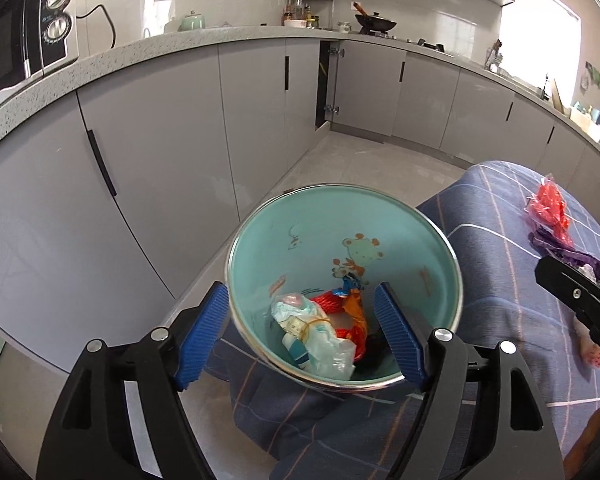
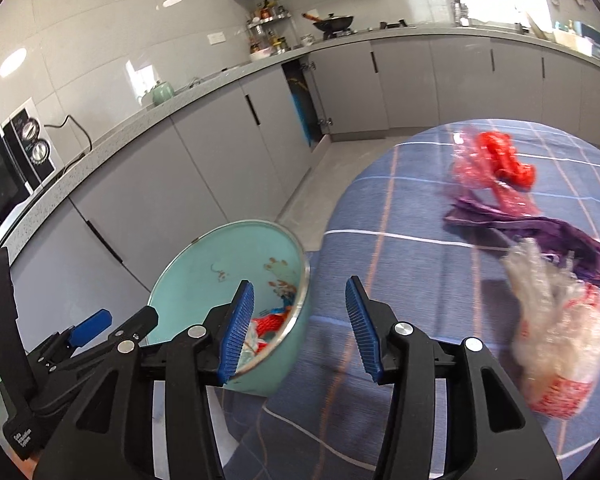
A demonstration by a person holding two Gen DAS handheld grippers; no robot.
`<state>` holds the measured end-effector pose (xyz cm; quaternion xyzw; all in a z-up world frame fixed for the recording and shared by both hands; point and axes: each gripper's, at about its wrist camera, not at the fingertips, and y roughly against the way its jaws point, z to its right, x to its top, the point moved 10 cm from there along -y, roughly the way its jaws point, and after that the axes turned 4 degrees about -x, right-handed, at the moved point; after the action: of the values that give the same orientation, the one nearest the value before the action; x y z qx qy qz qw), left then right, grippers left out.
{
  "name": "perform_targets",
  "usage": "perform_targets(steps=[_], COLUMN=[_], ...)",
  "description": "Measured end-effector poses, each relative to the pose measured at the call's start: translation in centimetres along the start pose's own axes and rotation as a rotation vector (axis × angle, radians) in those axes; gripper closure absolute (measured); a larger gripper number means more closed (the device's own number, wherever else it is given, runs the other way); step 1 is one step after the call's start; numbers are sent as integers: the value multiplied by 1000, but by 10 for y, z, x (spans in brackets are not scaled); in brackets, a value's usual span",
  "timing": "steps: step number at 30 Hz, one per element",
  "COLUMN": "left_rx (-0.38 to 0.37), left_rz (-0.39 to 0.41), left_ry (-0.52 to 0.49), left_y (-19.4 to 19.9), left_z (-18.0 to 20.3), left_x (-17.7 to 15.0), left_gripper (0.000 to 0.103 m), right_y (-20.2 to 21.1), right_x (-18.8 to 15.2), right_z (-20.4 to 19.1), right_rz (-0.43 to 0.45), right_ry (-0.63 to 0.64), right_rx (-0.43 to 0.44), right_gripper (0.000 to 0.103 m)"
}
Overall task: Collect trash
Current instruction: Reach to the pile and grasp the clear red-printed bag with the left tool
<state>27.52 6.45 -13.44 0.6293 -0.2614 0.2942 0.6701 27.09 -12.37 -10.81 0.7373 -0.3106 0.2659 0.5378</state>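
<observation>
A teal bowl [image 1: 320,220] with a cartoon print stands at the edge of the table. It holds a pale plastic wrapper [image 1: 320,340], red netting and an orange wrapper. My left gripper [image 1: 300,288] hangs open over the bowl's near side, gripping nothing. My right gripper [image 2: 300,282] is open and empty above the cloth, just right of the bowl [image 2: 204,264]. On the cloth to its right lie a red plastic bag [image 2: 496,164], a purple wrapper [image 2: 540,232] and a clear bag with red print [image 2: 560,340].
A blue checked cloth [image 2: 400,208] covers the table. Grey kitchen cabinets [image 1: 160,152] and a speckled counter with a microwave [image 1: 40,36] run along the left and back. One cabinet door [image 1: 326,84] stands ajar. Bare floor lies between table and cabinets.
</observation>
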Motion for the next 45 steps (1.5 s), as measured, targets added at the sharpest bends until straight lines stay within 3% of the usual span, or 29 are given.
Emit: perform_targets(steps=[6,10,17,30,45], left_rx=[-21,-38,-84,-252,-439], left_rz=[7,12,20,-5,-22], left_ry=[-31,-36,-67,-182,-338], left_y=[7,11,17,20,40], left_z=[24,43,74,166,275], left_x=[2,3,3,-18,-45], left_gripper=[28,19,18,18,19], right_y=[20,30,59,106,132], right_x=[4,4,5,-16,-32], right_z=[28,48,88,197,259], right_rz=[30,42,81,114,125], right_ry=[-42,-68,-121,-265,-336], right_rx=[-22,-42,-88,-263,-338], right_gripper=[55,53,51,48,48])
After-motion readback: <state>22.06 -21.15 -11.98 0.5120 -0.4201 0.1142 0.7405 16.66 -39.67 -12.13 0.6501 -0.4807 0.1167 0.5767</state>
